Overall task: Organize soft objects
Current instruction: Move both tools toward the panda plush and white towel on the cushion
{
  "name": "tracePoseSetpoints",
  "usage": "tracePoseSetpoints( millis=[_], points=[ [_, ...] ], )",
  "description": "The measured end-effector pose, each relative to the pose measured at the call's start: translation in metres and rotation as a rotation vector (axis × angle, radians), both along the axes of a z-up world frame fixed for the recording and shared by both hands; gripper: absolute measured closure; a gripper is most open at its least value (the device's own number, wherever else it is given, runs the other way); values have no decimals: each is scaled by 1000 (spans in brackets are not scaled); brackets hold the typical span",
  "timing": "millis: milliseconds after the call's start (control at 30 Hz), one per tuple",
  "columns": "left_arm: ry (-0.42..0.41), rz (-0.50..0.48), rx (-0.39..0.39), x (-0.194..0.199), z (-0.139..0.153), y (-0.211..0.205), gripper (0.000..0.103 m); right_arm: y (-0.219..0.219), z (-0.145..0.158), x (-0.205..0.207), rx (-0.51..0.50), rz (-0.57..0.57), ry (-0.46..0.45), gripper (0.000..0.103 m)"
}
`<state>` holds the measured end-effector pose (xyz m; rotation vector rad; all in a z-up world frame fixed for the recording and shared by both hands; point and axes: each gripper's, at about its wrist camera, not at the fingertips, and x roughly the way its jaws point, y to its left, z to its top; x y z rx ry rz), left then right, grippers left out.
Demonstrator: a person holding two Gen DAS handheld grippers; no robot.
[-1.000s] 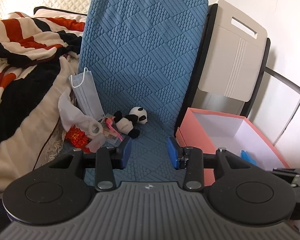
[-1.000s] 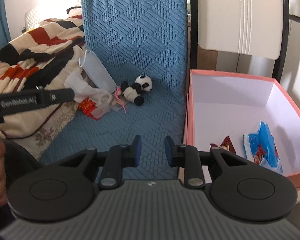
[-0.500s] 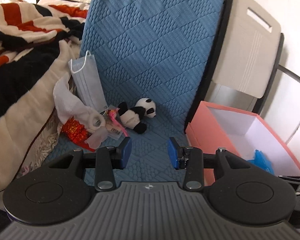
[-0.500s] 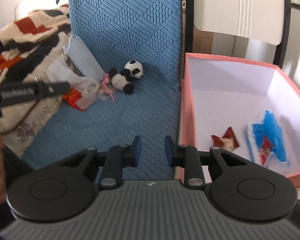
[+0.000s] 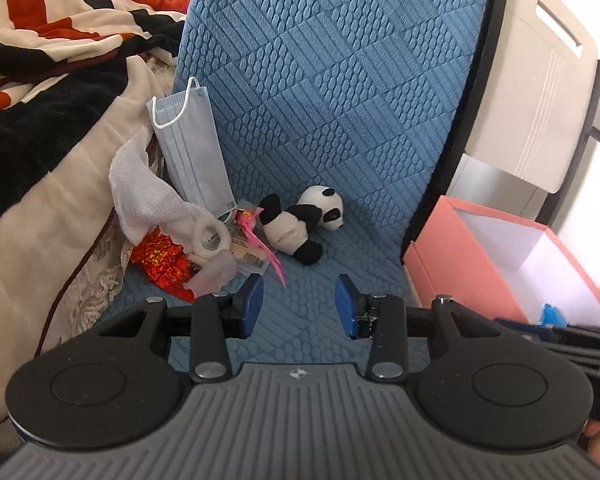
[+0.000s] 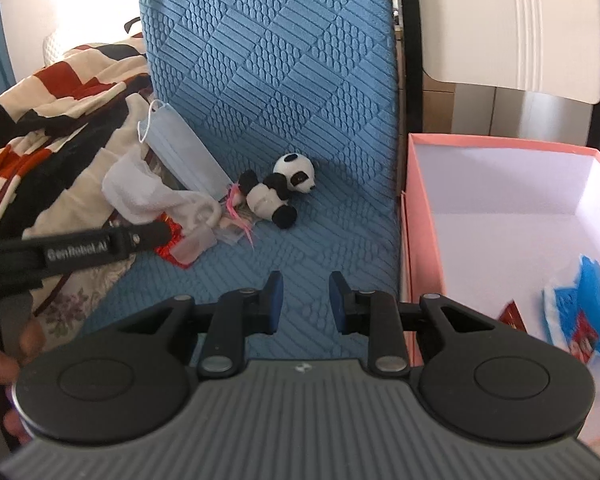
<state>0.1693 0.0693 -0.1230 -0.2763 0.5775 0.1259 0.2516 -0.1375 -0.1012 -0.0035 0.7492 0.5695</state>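
The left gripper (image 5: 299, 304) and right gripper (image 6: 305, 302) both hover with jaws apart and empty above the blue quilted mat (image 5: 340, 100). The panda plush (image 5: 300, 222) lies on the mat beyond them, just right of a face mask (image 5: 192, 148) and white cloth (image 5: 148, 196), with the pink box (image 6: 500, 208) at far right.

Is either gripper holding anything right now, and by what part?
Nothing is held. Left gripper and right gripper are both open and empty, short of the panda.
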Motion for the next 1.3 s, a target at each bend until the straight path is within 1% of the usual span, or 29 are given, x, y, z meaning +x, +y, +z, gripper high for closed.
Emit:
tracePoseSetpoints(
  millis=[100,133,167,233,300,367,467,533,667,833,900,933,967,1067,1133,1233,1267,1300],
  points=[
    [4,12,14,7,-5,2,58,7,-3,8,9,5,-12,75],
    [-6,15,18,9,-6,3,58,9,-4,11,13,7,-9,75],
    [-12,20,23,11,-9,5,58,11,-7,15,22,12,8,75],
    [15,37,15,18,-11,9,58,14,-12,24,38,11,48,75],
    [-4,37,-19,20,-12,16,58,17,-16,31,43,6,75,75],
    [-13,55,-16,23,-18,21,58,19,-20,38,54,2,96,75],
    [22,63,-2,29,-25,25,58,28,-23,47,43,1,95,75],
    [11,68,2,31,-26,28,58,34,-26,53,42,8,97,75],
    [31,105,23,41,-33,36,58,49,-29,66,49,21,100,75],
    [71,126,8,57,-42,51,57,64,-34,83,74,38,121,75],
    [86,120,-3,64,-45,55,53,69,-35,93,82,42,127,75],
    [93,119,-5,67,-46,56,47,71,-37,98,87,42,130,75],
    [103,121,-4,71,-47,57,43,73,-38,103,92,40,136,75],
    [142,122,0,83,-52,59,43,80,-45,119,93,39,160,75],
    [159,116,-13,90,-55,63,43,85,-51,128,82,41,168,74],
    [175,124,-22,99,-59,68,43,91,-58,140,93,45,192,74],
    [176,126,-15,101,-59,69,43,93,-60,143,97,48,201,72],
    [178,126,-9,103,-60,69,43,95,-61,146,97,50,209,67]
  ],
)
